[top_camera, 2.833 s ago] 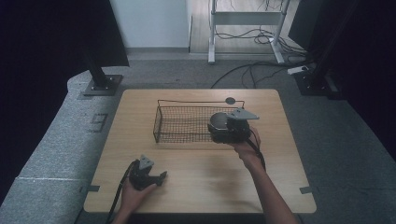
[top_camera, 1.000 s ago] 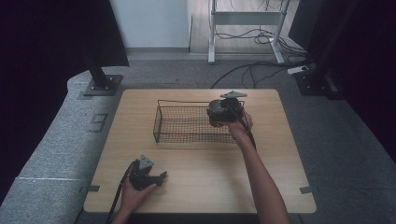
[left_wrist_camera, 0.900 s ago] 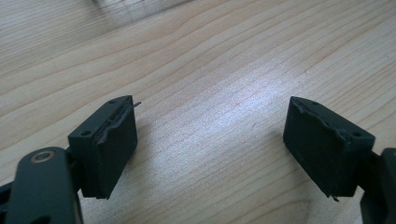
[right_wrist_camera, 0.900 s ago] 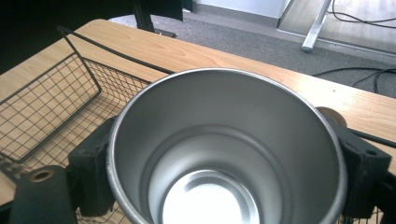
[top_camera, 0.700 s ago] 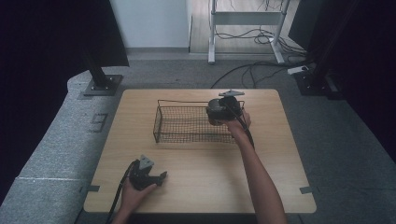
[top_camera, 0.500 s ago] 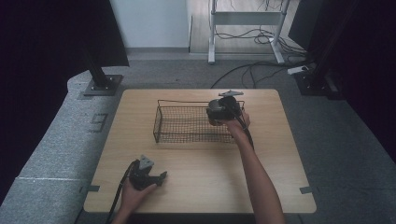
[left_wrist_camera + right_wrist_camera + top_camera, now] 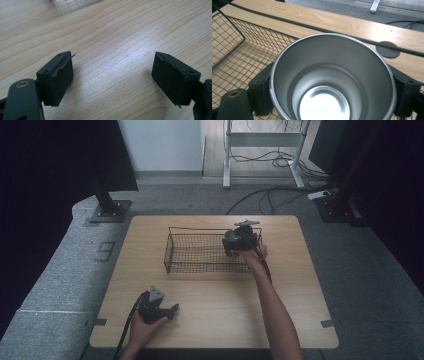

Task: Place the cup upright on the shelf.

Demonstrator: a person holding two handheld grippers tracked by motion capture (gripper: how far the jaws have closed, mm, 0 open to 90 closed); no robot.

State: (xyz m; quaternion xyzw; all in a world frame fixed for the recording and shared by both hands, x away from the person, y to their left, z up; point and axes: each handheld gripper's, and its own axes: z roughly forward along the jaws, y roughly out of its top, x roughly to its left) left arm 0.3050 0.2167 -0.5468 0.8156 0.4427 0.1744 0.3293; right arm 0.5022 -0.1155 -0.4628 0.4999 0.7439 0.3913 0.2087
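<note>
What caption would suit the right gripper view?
Claw gripping an empty steel cup over a wire basket on a wooden table.

One wire basket (image 7: 200,254), one steel cup (image 7: 332,80), two grippers, one table (image 7: 300,295).

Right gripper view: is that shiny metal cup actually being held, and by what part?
Yes. The right gripper clamps the empty silver metal cup by its outer wall, one black jaw on each side just below the rim, over the black wire basket.

Grey carpet (image 7: 165,200), floor cables (image 7: 270,195), dark curtains (image 7: 45,180) around table.
</note>
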